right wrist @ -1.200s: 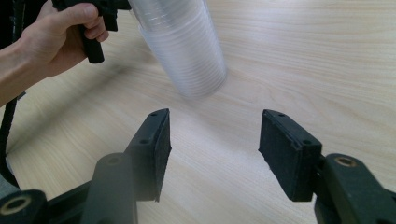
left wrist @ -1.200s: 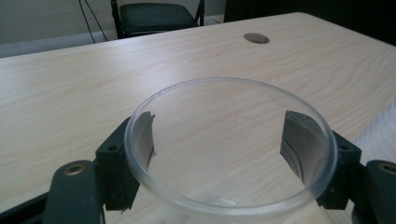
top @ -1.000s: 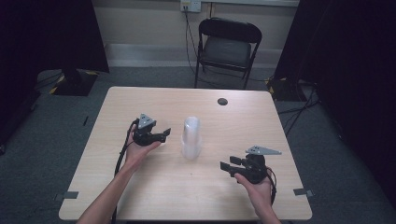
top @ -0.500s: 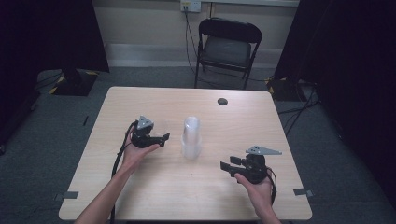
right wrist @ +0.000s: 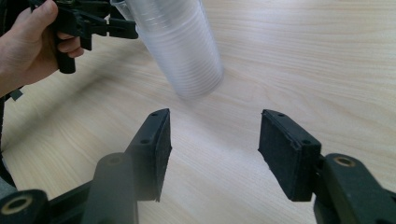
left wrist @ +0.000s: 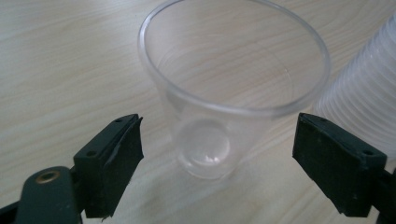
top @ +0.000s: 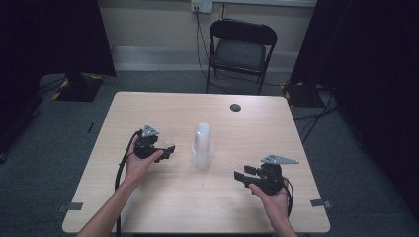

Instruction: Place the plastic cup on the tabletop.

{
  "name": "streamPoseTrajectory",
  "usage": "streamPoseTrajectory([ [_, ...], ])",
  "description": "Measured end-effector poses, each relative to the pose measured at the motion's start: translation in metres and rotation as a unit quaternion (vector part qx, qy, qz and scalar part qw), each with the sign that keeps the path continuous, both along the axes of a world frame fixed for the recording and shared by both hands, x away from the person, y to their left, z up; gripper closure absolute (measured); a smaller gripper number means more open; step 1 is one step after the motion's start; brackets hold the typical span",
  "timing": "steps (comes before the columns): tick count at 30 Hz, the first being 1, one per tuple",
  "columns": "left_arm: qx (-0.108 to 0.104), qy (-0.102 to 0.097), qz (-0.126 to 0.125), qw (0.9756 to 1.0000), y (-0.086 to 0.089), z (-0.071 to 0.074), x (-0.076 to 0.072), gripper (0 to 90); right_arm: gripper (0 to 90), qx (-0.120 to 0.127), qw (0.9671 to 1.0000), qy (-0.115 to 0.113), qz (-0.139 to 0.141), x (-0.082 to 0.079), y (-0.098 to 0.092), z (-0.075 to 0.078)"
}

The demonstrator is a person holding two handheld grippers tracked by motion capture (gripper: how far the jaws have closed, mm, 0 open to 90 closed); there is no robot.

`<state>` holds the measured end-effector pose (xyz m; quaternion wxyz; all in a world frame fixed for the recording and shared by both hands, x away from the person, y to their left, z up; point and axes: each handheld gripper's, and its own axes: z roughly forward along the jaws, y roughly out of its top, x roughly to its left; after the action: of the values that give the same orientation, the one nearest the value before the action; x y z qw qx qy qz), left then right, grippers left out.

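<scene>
- Spanning the scene: pale wooden tabletop (top: 148, 207).
- Standing upside down mid-tabletop: stack of clear cups (top: 202, 145).
- Hovering released, nothing between jaws: right claw (top: 240, 176).
- Just opened around single clear cup (left wrist: 224, 93), pads apart from it: left claw (left wrist: 231, 147).

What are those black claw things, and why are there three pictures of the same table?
A person sits at a wooden table and holds a squeeze tool in each hand. Each tool has two black jaws that open and close like a claw. One picture comes from a camera up high. The other two come from small cameras riding on the tools, looking along their jaws.

In the middle stands a stack of clear plastic cups. The left gripper has just opened its jaws; a single clear cup stands between them, untouched by the pads. The right gripper is open too and holds nothing. A small dark disc lies at the far edge.
</scene>
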<state>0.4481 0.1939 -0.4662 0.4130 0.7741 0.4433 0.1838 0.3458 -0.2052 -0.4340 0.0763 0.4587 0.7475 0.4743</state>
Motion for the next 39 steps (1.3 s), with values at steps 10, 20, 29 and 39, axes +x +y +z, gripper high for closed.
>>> streamPoseTrajectory([
  [10,-0.003,-0.003,0.01,0.9999,0.014,0.01,-0.013,17.3,43.7,-0.001,1.0,0.004,0.002,0.001,-0.001,-0.002],
  [20,-0.002,0.001,0.004,1.0,0.024,0.018,-0.034,18.6,43.7,0.005,0.9999,0.012,-0.01,0.004,-0.006,-0.004],
  [29,0.024,-0.007,-0.03,0.9992,0.016,0.027,-0.068,20.7,43.6,0.004,0.9999,0.011,-0.012,0.004,-0.008,-0.005],
  [39,0.011,0.005,-0.027,0.9996,0.021,0.029,-0.1,20.6,43.6,0.001,0.9998,0.011,-0.014,0.004,-0.008,-0.005],
])
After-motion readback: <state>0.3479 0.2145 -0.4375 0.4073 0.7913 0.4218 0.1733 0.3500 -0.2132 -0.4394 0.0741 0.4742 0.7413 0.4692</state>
